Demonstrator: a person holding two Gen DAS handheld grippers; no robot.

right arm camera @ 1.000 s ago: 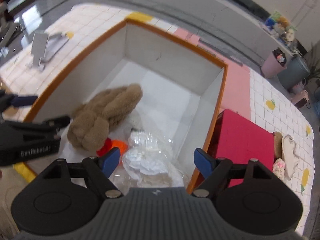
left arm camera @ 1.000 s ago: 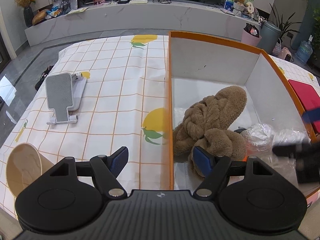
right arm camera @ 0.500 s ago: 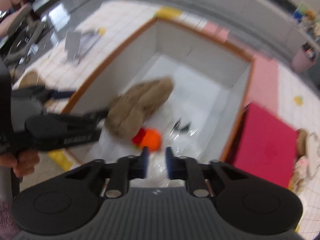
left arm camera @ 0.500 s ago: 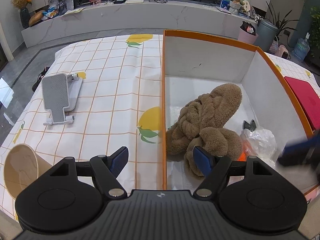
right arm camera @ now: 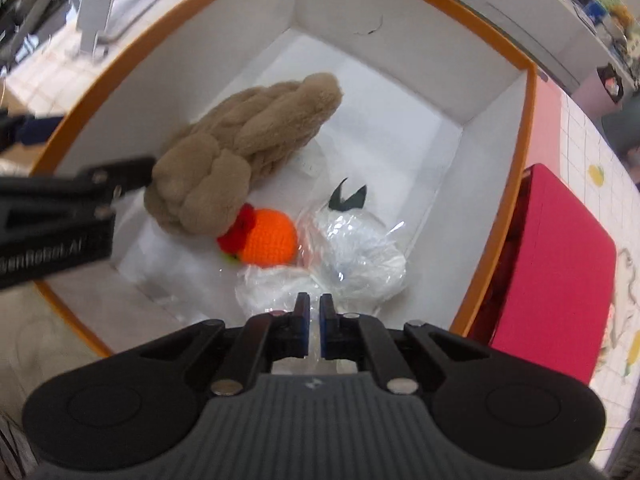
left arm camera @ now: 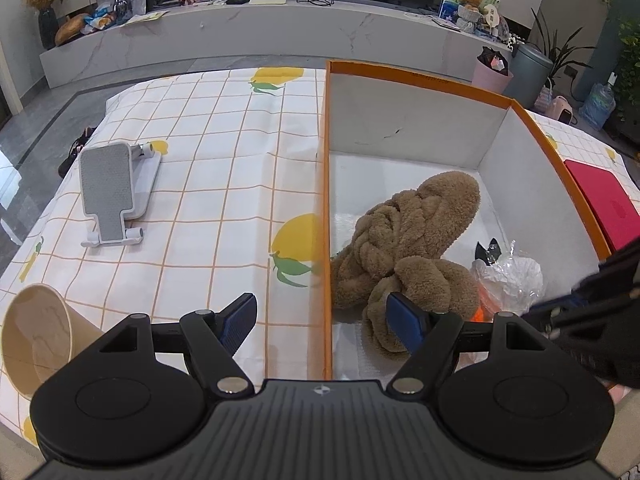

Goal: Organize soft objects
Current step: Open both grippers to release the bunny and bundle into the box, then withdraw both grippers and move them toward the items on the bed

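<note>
An orange-rimmed white box (left arm camera: 326,184) (right arm camera: 492,216) holds brown fluffy slippers (left arm camera: 408,236) (right arm camera: 244,148), an orange knitted toy (right arm camera: 270,240) and a clear plastic bag with something white inside (left arm camera: 508,276) (right arm camera: 352,258). My left gripper (left arm camera: 322,316) is open and empty, straddling the box's left wall near the slippers. My right gripper (right arm camera: 314,318) is shut on the near edge of the plastic bag, low inside the box; it shows in the left wrist view (left arm camera: 592,308) at the right edge.
A grey phone stand (left arm camera: 114,188) (right arm camera: 96,16) and a beige paper cup (left arm camera: 38,332) sit on the lemon-print tablecloth left of the box. A red box (left arm camera: 608,204) (right arm camera: 556,272) lies right of it, with soft items (right arm camera: 624,280) beyond.
My right gripper closed from wide open and dropped toward the plastic bag, now pinching its edge. The left gripper stayed open and shifted slightly right along the box wall.
</note>
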